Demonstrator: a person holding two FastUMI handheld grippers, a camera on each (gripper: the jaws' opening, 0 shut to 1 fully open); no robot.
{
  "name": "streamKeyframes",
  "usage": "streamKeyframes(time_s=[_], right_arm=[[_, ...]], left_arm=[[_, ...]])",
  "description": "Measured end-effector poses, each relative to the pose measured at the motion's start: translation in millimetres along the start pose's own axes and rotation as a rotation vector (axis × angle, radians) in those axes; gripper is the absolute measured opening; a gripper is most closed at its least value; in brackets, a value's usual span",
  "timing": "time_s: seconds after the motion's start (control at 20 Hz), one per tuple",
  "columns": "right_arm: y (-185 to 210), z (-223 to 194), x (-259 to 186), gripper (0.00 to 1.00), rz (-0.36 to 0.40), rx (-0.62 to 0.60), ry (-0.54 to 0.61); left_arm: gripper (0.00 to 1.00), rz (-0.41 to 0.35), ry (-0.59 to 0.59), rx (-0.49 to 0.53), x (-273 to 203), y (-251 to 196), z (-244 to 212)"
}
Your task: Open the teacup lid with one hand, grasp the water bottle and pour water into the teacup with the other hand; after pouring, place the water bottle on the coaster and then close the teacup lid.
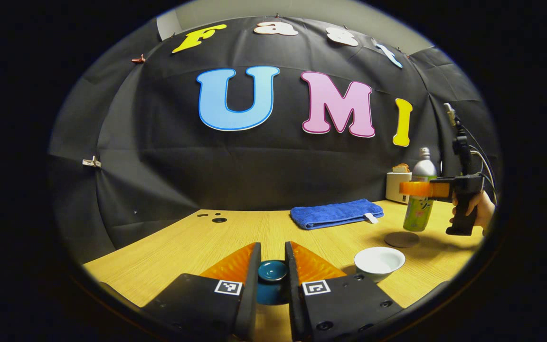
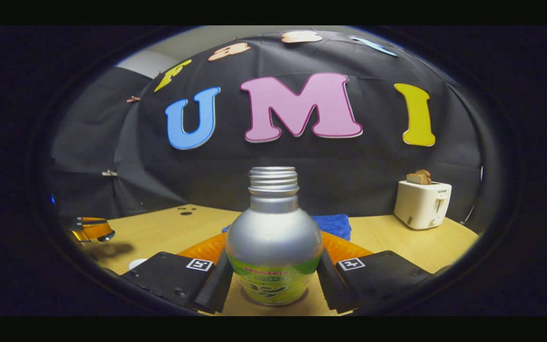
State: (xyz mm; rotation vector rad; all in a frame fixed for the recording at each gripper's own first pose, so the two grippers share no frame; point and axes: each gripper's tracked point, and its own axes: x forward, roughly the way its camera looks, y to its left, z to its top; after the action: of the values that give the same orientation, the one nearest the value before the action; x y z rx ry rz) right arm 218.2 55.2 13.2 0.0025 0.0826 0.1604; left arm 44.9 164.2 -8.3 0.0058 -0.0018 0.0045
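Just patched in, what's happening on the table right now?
The left gripper holds the blue teacup lid between its fingers, away from the open white teacup. The right gripper grips the water bottle upright, just above the dark coaster. A blue towel and toaster sit behind.

The left gripper (image 1: 273, 270) clamps the teal lid (image 1: 272, 271) above the wooden table (image 1: 169, 247), with the open teacup (image 1: 379, 262) at three o'clock and, farther at two o'clock, the right gripper (image 1: 416, 188) holding the water bottle (image 1: 419, 197) just above the round coaster (image 1: 401, 239).
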Motion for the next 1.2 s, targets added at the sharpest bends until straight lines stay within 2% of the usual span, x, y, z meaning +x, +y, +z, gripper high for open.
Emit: streamKeyframes(time_s=[0.1,0.35,0.5,0.85,0.95,1.0,1.2], right_arm=[[-4.5,-17.8,5.0,0.80,-0.010,0.005,0.028],[-5.5,-10.1,17.2,0.81,-0.019,0.029,0.002],[-7.5,-19.8,23.4,0.82,-0.022,0.042,0.015],[-11.2,-28.4,16.8,0.84,-0.031,0.021,0.025],[-6.6,-25.9,11.6,0.91,-0.030,0.034,0.023],[-8.0,-25.0,11.2,0.99,-0.042,0.032,0.022],[-15.2,-29.7,0.3,0.99,-0.100,-0.022,0.042]], left_arm=[[0.34,0.000,0.000,0.000,-0.2,-0.4,-0.2],[0.34,-0.009,-0.001,0.000,-0.4,-2.5,-0.4],[0.34,-0.009,-0.001,0.001,-0.4,-2.2,-0.3],[0.34,-0.009,-0.001,0.001,-0.4,-2.1,-0.6],[0.34,-0.009,-0.001,0.001,-0.7,-2.2,-0.7],[0.34,-0.007,-0.001,0.001,-0.9,-1.6,0.1],[0.34,0.006,0.000,0.001,0.1,0.1,-0.8]])
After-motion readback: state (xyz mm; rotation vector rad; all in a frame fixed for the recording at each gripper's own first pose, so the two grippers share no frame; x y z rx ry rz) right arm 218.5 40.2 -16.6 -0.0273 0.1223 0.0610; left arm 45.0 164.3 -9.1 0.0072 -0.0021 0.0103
